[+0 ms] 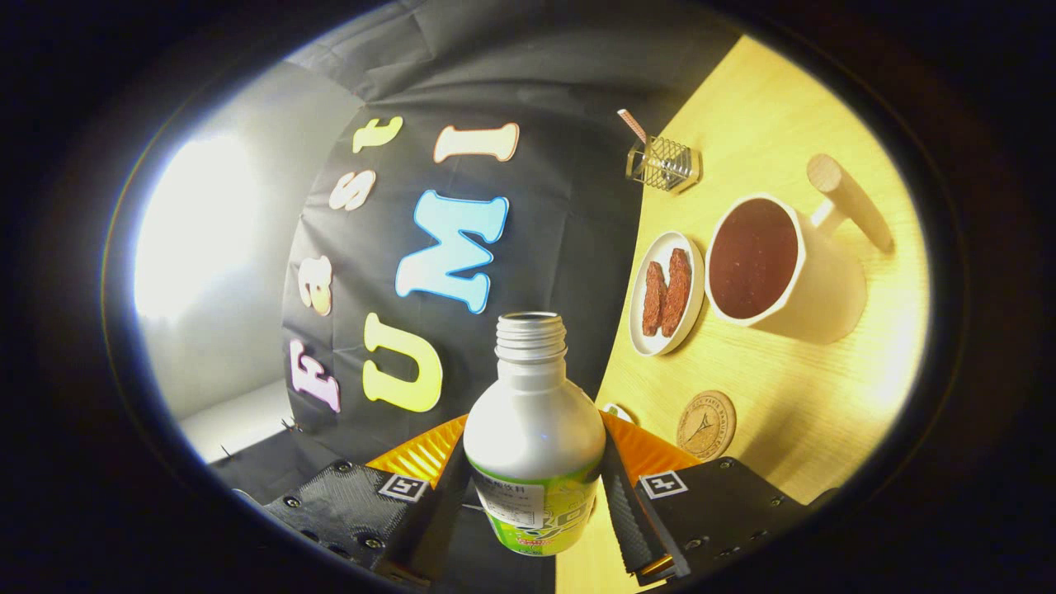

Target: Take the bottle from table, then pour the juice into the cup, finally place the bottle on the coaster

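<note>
The gripper is closed on the bottle, both fingers pressing its sides, cap off and held rolled sideways for pouring. Beyond the fingers the cup looks full; the coaster lies nearer on the surface.

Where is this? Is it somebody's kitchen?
Probably not a kitchen: it looks like a small booth set up for practice. A black cloth wall hangs behind a wooden table, and tongs grip a bottle near a cup.
</note>
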`<action>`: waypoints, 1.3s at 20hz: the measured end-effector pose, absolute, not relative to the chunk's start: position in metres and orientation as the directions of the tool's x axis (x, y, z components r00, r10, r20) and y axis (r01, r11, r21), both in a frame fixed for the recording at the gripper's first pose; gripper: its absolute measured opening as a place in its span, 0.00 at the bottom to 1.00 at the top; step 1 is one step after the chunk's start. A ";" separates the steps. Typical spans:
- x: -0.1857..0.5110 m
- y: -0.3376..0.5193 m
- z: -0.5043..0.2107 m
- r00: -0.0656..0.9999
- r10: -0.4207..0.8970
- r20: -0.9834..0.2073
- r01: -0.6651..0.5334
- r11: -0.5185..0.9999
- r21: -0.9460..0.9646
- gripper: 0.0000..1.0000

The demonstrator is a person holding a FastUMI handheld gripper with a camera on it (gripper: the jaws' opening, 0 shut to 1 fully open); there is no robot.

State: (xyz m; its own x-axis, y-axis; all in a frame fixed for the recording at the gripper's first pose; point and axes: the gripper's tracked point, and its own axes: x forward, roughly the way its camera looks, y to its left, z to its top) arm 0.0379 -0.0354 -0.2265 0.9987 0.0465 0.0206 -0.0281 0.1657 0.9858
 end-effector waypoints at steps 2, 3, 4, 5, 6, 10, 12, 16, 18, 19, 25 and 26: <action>0.038 -0.036 -0.227 0.999 0.044 0.029 -0.034 0.120 0.992 0.77; 0.039 -0.035 -0.227 0.999 0.044 0.029 -0.034 0.107 0.994 0.77; 0.040 -0.036 -0.227 0.999 0.042 0.028 -0.032 0.095 0.995 0.77; 0.042 -0.036 -0.226 0.999 0.041 0.031 -0.035 0.076 0.996 0.77; 0.041 -0.037 -0.225 0.999 0.040 0.037 -0.039 0.051 0.998 0.77; 0.040 -0.041 -0.224 0.998 0.026 0.054 -0.053 -0.041 0.998 0.77; 0.039 -0.041 -0.224 0.998 0.024 0.051 -0.049 -0.046 0.998 0.77; 0.039 -0.048 -0.223 0.998 0.016 0.059 -0.057 -0.121 0.991 0.77; 0.038 -0.047 -0.222 0.998 0.013 0.065 -0.062 -0.155 0.986 0.78; 0.038 -0.047 -0.222 0.997 0.010 0.072 -0.069 -0.171 0.983 0.78; 0.037 -0.048 -0.221 0.997 0.003 0.082 -0.079 -0.212 0.974 0.77; 0.037 -0.047 -0.220 0.997 0.004 0.082 -0.079 -0.213 0.974 0.78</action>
